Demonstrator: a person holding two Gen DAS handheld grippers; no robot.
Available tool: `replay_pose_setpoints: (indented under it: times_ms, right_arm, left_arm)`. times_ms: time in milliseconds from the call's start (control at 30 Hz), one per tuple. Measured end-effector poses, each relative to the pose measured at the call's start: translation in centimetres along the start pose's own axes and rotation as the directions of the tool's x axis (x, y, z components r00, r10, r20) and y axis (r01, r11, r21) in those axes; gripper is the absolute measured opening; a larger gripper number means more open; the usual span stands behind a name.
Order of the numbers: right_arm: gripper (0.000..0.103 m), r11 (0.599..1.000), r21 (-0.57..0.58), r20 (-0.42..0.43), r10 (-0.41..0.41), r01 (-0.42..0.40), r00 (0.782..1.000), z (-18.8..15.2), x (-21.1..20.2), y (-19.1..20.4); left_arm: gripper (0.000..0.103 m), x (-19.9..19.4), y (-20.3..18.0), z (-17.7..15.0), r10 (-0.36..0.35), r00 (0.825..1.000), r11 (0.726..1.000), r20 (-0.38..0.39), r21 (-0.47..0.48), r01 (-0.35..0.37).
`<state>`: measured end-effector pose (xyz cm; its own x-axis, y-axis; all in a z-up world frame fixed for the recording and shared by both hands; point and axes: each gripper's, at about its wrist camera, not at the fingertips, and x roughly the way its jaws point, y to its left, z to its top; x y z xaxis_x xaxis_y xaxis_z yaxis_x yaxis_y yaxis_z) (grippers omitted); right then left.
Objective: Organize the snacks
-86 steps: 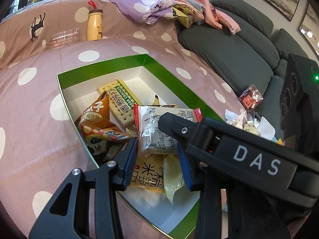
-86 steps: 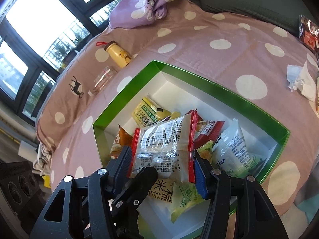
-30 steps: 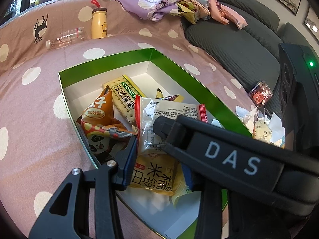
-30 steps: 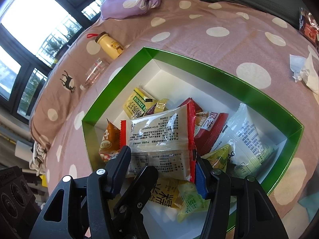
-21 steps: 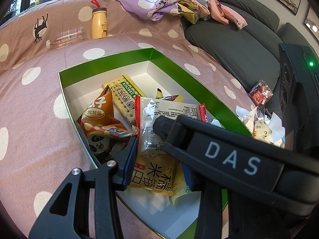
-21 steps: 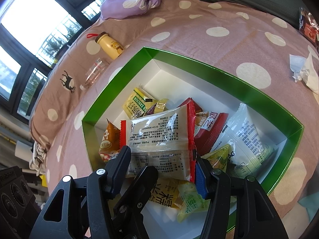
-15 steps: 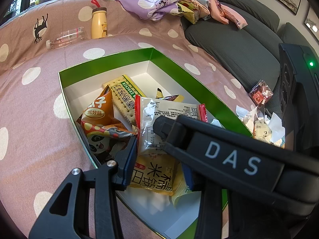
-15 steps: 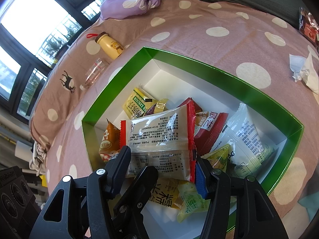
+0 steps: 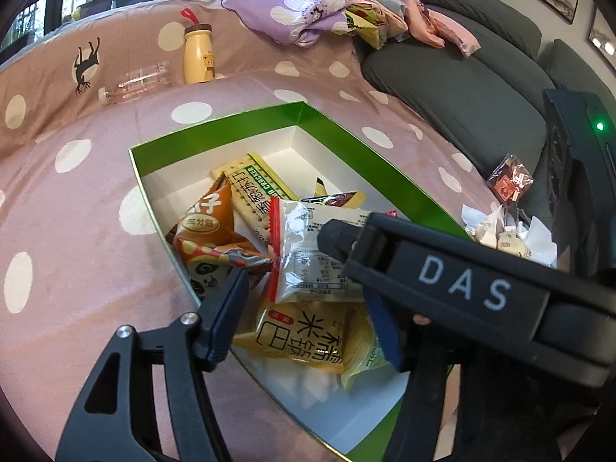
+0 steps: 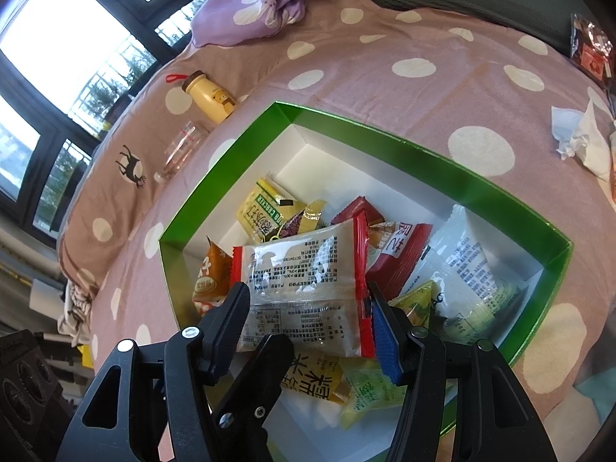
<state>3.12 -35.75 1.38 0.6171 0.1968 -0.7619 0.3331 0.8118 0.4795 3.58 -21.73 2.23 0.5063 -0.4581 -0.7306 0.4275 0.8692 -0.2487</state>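
A clear snack packet with red sealed edges [image 10: 304, 292] hangs over the green box with white inside [image 10: 423, 161]. My right gripper [image 10: 308, 300] has both pads on the packet's side edges, and its jaws are starting to open. My left gripper [image 9: 304, 296] is opening; its left finger [image 9: 227, 308] stands clear of the packet [image 9: 315, 254], so nothing is pressed. The right gripper's finger [image 9: 423, 269] crosses in front in the left wrist view. Under the packet lie an orange panda packet [image 9: 208, 242], a cracker pack [image 9: 254, 196] and a yellow rice packet [image 9: 304, 335].
The box [image 9: 215, 131] sits on a pink dotted cover. A red packet [image 10: 400, 258] and a white-green bag [image 10: 469, 277] fill its right side. A yellow bottle [image 9: 197, 56] and a clear bottle [image 9: 134, 82] lie behind; crumpled tissues [image 9: 508, 231] and a grey sofa [image 9: 462, 88] are on the right.
The left gripper's jaws have spread and its left finger has come off the packet's red edge. The packet stays between the right gripper's pads. Neither hand has shifted.
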Motion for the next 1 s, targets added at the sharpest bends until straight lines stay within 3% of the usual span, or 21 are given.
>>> replay_pose_setpoints:
  times_ms: [133, 300, 433, 567, 1000]
  right_arm:
    - [0.067, 1.0, -0.012, 0.028, -0.013, 0.014, 1.0, 0.0, -1.0, 0.4]
    - [0.068, 1.0, -0.017, 0.086, -0.004, 0.005, 0.996, 0.0, -2.9, 0.7]
    - [0.084, 1.0, -0.022, 0.139, 0.01, -0.007, 0.99, -0.2, -4.5, 1.0]
    - [0.084, 0.999, -0.035, 0.17, 0.013, -0.007, 0.985, -0.2, -5.7, 1.5]
    - [0.089, 0.997, -0.078, 0.228, 0.033, -0.015, 0.973, -1.0, -8.0, 3.0]
  left_arm:
    - [0.07, -1.0, -0.3, 0.1, 0.04, 0.999, 0.999, 0.033, 0.02, -0.041]
    - [0.086, -2.9, -0.5, 0.5, 0.07, 0.994, 0.997, 0.079, 0.034, -0.073]
    - [0.096, -4.6, -0.8, 0.7, 0.105, 0.988, 0.994, 0.109, 0.03, -0.109]
    - [0.102, -6.2, -0.9, 0.8, 0.124, 0.981, 0.991, 0.148, 0.03, -0.13]
    - [0.103, -9.2, -1.1, 0.5, 0.149, 0.974, 0.988, 0.17, 0.012, -0.153]
